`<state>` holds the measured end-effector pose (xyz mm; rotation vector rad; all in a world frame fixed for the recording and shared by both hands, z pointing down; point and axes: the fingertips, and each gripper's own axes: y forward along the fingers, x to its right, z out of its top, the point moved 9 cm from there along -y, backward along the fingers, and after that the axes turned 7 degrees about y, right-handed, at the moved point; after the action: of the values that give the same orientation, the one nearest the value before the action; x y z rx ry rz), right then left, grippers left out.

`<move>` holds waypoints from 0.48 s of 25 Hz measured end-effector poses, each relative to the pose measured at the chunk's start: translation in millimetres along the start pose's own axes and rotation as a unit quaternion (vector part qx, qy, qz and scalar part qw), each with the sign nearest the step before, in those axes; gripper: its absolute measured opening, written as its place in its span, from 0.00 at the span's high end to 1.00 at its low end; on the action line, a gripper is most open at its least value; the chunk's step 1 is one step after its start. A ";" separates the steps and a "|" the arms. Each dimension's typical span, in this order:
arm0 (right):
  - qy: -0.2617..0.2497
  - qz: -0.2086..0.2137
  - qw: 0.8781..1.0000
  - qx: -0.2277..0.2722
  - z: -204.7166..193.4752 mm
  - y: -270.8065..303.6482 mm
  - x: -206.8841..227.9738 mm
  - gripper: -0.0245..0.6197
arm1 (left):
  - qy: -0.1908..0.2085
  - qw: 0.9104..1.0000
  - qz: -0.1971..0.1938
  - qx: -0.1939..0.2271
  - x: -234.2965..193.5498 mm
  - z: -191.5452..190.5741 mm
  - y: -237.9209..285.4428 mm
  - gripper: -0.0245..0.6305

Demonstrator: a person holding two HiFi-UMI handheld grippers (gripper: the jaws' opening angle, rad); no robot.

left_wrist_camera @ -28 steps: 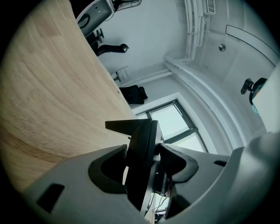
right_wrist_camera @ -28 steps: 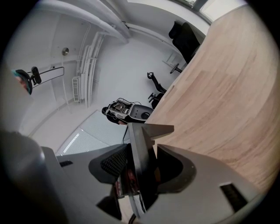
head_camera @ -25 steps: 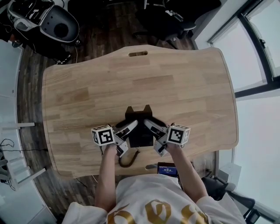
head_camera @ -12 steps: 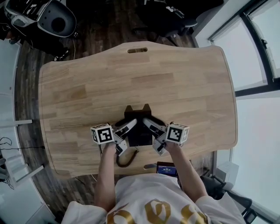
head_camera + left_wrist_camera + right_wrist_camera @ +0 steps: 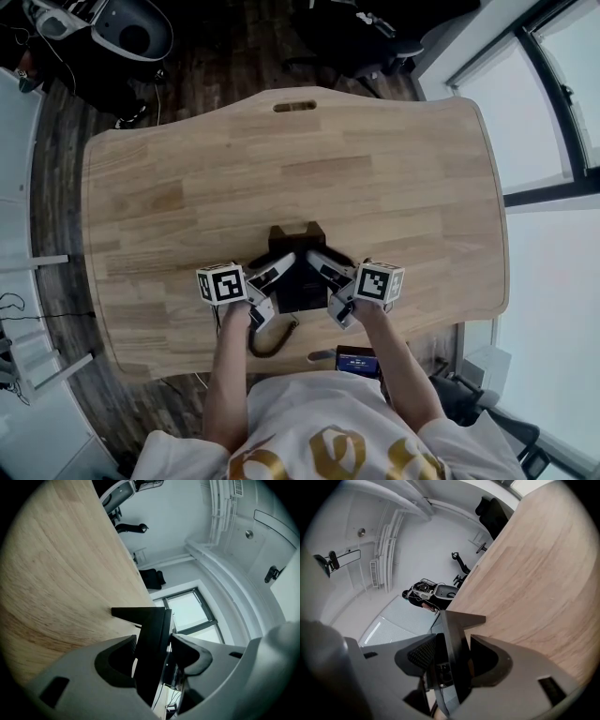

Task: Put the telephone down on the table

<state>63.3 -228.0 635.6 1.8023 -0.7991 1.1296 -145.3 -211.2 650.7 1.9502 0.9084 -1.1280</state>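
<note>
Your left hand-held gripper (image 5: 277, 269) and right hand-held gripper (image 5: 319, 266) each clench one side of the black angular telephone (image 5: 300, 283), its thin panel pinched between both pairs of jaws. The telephone is over the near part of the light wooden bench (image 5: 375, 178), close to the front edge; you cannot tell whether its base touches the wood. A dark curled cord (image 5: 272, 345) trails toward you.
</note>
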 end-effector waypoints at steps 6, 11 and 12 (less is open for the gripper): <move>-0.013 -0.003 1.000 0.003 -1.8 0.2 0.8 0.64 | -0.002 1.000 -0.001 0.001 3.1 0.1 0.4 0.63; -0.033 -0.009 0.999 0.009 -1.7 -0.2 -1.2 0.64 | -0.007 1.000 0.020 0.002 3.9 -0.4 -0.6 0.60; -0.044 -0.015 0.999 0.010 -1.4 -0.6 -2.4 0.64 | -0.005 1.000 0.029 0.002 4.7 -0.7 -1.1 0.59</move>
<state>62.3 -226.2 633.5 1.8842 -0.8128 1.0488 -144.2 -209.0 646.6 1.9592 0.8391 -1.1070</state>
